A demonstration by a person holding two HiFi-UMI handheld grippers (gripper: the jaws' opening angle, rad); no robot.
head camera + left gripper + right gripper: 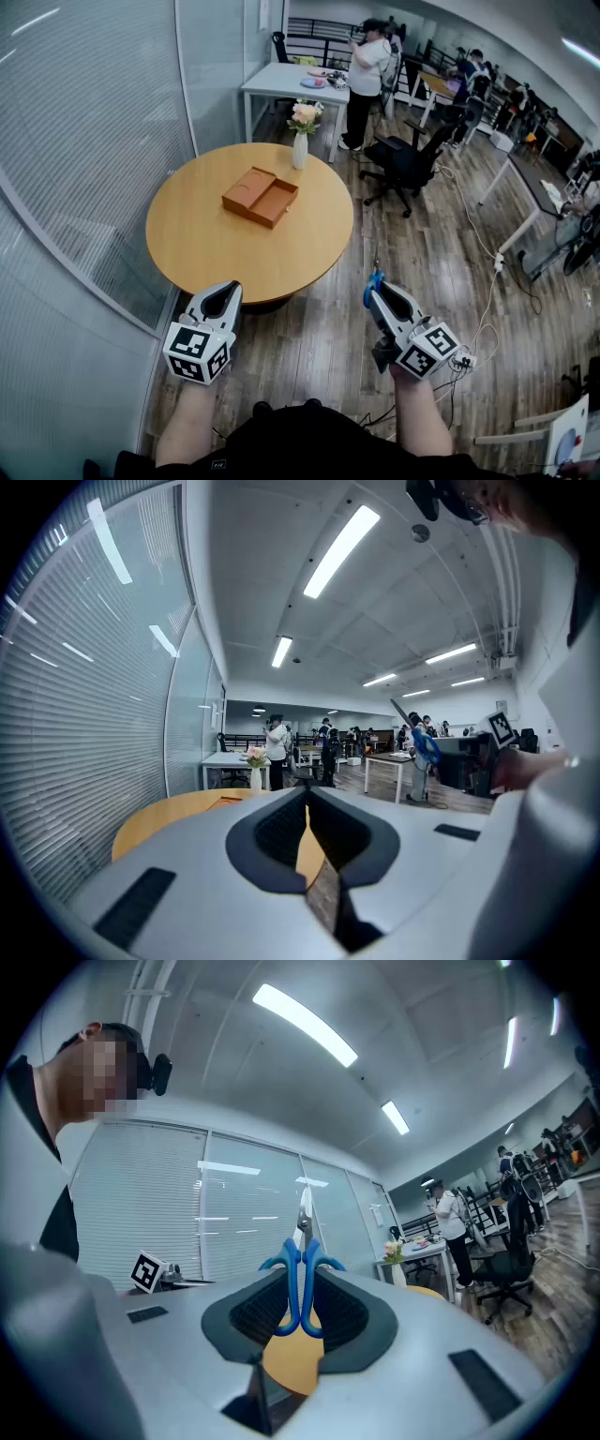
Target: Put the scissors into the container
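Observation:
My right gripper (302, 1288) is shut on the blue-handled scissors (302, 1269), blades pointing up and away from me. In the head view the right gripper (376, 286) hovers over the wooden floor to the right of the round table, with the scissors (374, 277) at its tip. The container is an open brown wooden box (261, 196) lying near the middle of the round wooden table (206, 244). My left gripper (222, 297) hangs at the table's near edge, shut with nothing in it; in its own view the left gripper (307, 825) shows its pads pressed together.
A white vase with flowers (301, 133) stands at the table's far edge. A glass wall with blinds (84, 141) runs along the left. A black office chair (403, 164) stands beyond the table on the right, and cables (487, 309) trail over the floor. People stand far back.

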